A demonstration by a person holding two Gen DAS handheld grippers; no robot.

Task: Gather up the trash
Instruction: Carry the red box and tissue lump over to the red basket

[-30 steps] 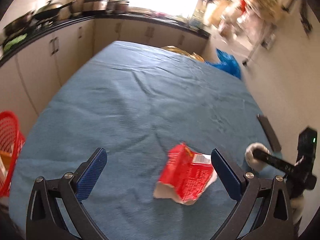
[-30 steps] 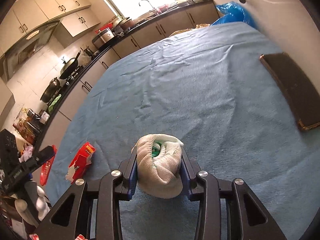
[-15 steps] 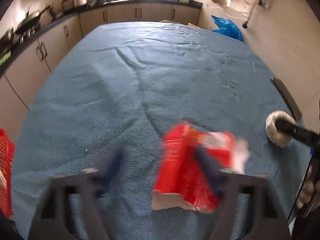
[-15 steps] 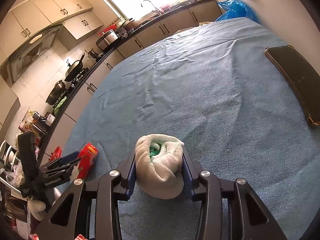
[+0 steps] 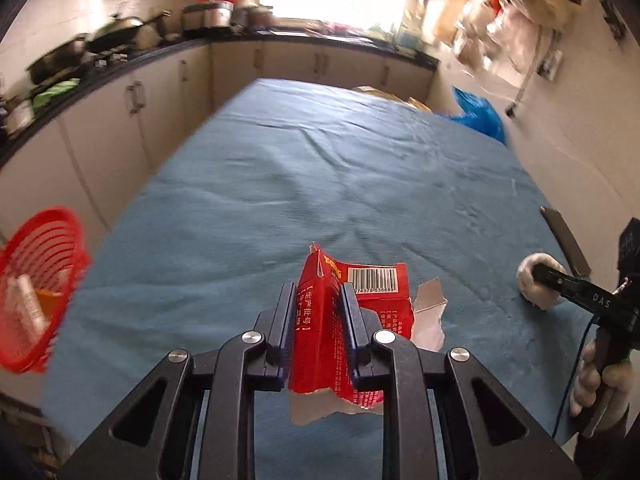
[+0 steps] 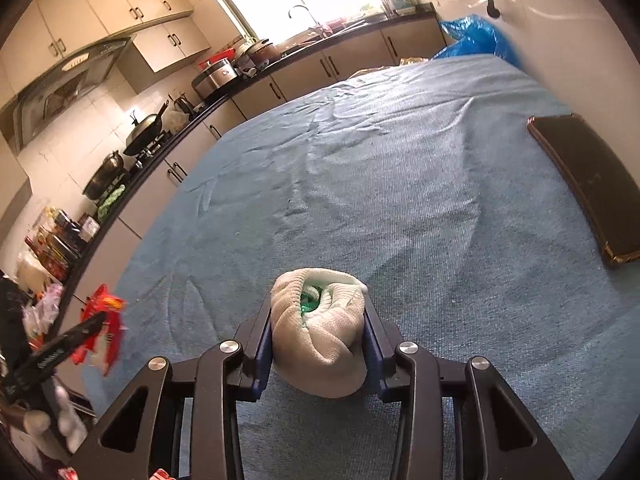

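Your left gripper (image 5: 317, 320) is clamped on the torn red carton (image 5: 332, 336), lifted over the near edge of the table. It looks light and crushable, so hold its folded spine, not the loose foil flap. Your right gripper (image 6: 318, 344) pinches the soft white cloth bundle (image 6: 320, 336). The blue tablecloth (image 5: 320, 184) is wrinkled; the red basket (image 5: 36, 288) sits near left, beside the kitchen cabinets (image 5: 132, 120).
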